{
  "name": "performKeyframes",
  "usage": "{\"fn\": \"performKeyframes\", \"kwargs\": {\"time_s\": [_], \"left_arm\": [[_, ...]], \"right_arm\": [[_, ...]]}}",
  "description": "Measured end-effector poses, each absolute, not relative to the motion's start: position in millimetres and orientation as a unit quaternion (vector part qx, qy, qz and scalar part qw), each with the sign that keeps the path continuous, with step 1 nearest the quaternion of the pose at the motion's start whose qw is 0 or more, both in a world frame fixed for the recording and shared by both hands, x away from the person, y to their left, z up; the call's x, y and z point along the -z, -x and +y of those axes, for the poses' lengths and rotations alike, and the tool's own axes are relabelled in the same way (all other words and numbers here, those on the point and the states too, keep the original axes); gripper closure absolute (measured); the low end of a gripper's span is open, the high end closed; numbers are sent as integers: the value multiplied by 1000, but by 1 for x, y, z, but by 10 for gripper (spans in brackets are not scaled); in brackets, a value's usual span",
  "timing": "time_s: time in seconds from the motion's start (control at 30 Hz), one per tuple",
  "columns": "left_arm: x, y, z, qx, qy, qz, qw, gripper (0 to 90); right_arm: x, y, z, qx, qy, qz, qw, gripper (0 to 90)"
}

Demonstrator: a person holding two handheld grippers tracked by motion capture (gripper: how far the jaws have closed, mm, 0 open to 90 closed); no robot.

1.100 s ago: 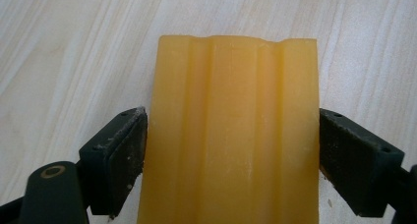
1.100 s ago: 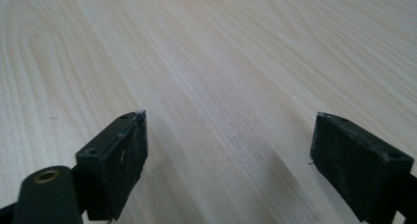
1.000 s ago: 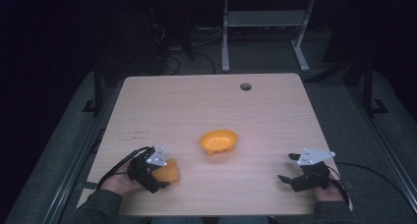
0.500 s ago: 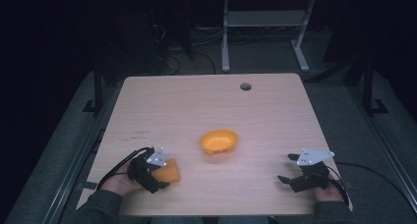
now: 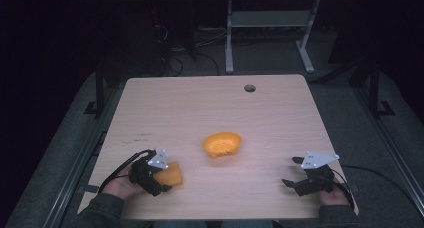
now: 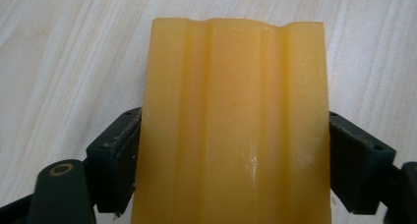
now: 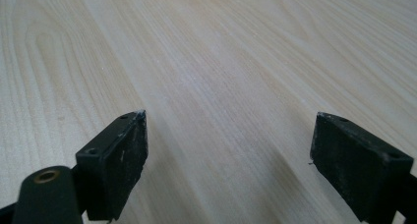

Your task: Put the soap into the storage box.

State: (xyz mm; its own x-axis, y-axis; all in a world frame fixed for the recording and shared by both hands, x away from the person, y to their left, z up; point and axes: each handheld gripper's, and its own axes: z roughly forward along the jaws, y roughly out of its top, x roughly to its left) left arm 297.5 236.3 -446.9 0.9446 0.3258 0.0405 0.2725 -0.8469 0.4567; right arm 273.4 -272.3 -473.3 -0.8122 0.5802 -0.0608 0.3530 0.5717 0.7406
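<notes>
Orange ridged block point(image 6: 236, 130) and orange bowl point(image 5: 222, 144) on a wooden table point(image 5: 200, 108).
The block is clamped between the left gripper's point(image 5: 159, 177) jaws near the front-left edge; the bowl is set upright near the centre.

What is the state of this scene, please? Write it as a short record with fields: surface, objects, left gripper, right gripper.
surface: light wooden table with a round hole near its far edge
objects: orange bowl near the table's middle; yellow-orange ridged block
left gripper: jaws closed on both sides of the ridged block, at the near left of the table
right gripper: jaws apart, nothing between them, at the near right of the table
bowl contact: apart from both grippers
</notes>
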Motion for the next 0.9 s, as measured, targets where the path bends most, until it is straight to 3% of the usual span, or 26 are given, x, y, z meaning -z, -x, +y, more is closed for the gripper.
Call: {"fn": "performKeyframes", "kwargs": {"time_s": [0.9], "left_arm": [[444, -295, 240, -54, -956, 160, 239, 207]], "right_arm": [[473, -273, -273, -380, -269, 872, 150, 137]]}}
